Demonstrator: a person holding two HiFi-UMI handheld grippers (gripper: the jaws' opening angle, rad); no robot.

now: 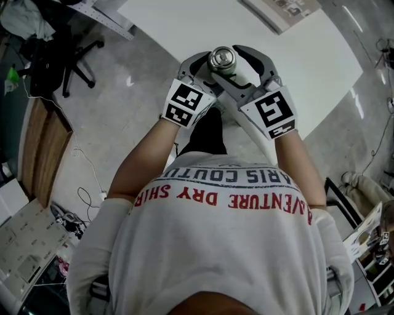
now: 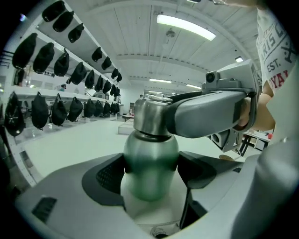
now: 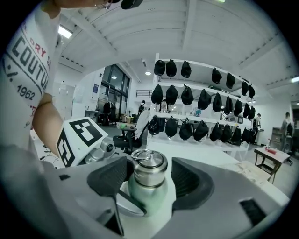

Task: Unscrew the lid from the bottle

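A pale green metal bottle (image 2: 150,163) with a steel lid (image 2: 147,116) that carries a ring (image 3: 144,155) is held up over the white table (image 1: 295,55). My left gripper (image 2: 150,173) is shut on the bottle's body, with both dark pads pressed on its sides. The right gripper (image 3: 148,176) stands open around the lid (image 3: 149,172), and a small gap shows at its right pad (image 3: 187,179). In the head view the lid (image 1: 221,59) shows end-on, with the left gripper (image 1: 209,77) and the right gripper (image 1: 233,66) wrapped around it.
Shelves of black caps (image 3: 201,100) line the far wall. A black office chair (image 1: 68,55) stands on the floor to the left of the table. Papers (image 1: 283,9) lie at the table's far edge. The person's arms and white T-shirt (image 1: 221,246) fill the lower head view.
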